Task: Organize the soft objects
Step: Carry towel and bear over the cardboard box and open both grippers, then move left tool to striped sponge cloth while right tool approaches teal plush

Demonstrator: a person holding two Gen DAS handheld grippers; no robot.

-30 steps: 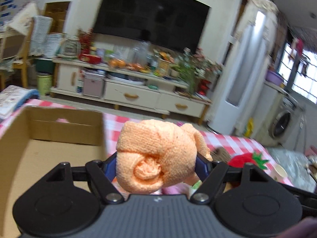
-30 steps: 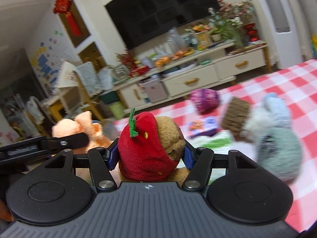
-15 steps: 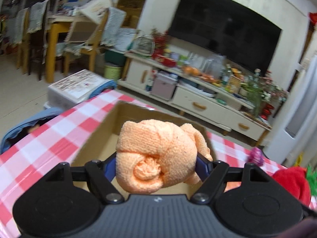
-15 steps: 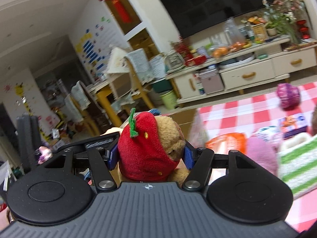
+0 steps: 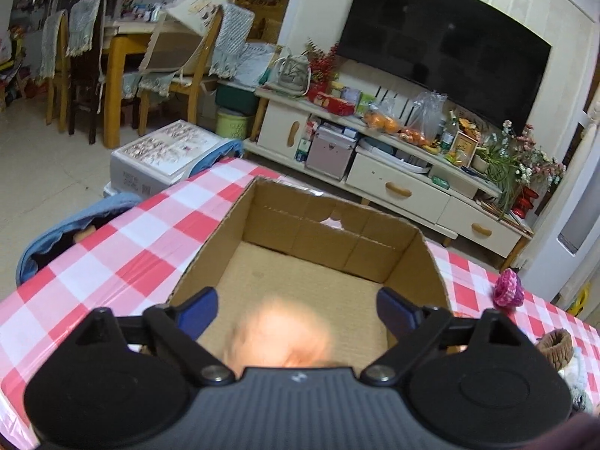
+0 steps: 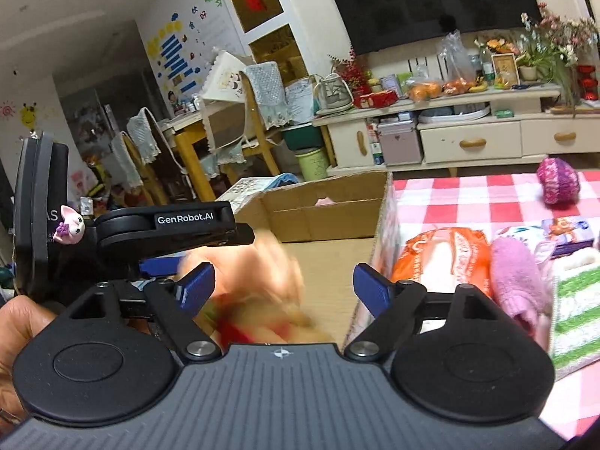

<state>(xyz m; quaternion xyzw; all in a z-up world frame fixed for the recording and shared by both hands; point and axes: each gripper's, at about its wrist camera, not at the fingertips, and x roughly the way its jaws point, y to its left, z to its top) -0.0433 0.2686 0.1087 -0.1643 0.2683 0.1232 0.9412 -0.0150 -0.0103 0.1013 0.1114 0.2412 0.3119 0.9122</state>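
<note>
An open cardboard box (image 5: 330, 236) stands on the red-checked table, also seen in the right wrist view as the cardboard box (image 6: 326, 202). My left gripper (image 5: 296, 307) hangs over it, its jaws opening wide. The orange rolled cloth (image 5: 281, 333) is a blur dropping free between them into the box. My right gripper (image 6: 285, 285) is over the box too, its jaws opening, and the strawberry-hooded bear (image 6: 255, 315) falls blurred between them, touched by neither pad. The left gripper's body (image 6: 168, 225) shows at the left of the right wrist view.
On the checked cloth right of the box lie an orange packet (image 6: 450, 255), a pink cloth (image 6: 513, 281), a green-striped soft item (image 6: 573, 300) and a purple knitted ball (image 6: 558, 183). A brown woven item (image 5: 555, 348) sits at the right edge. A hand (image 6: 18, 326) holds the left gripper.
Both grippers swung left over the box while shut on their toys. Now both have opened, and the orange cloth and the bear are dropping out, blurred.
</note>
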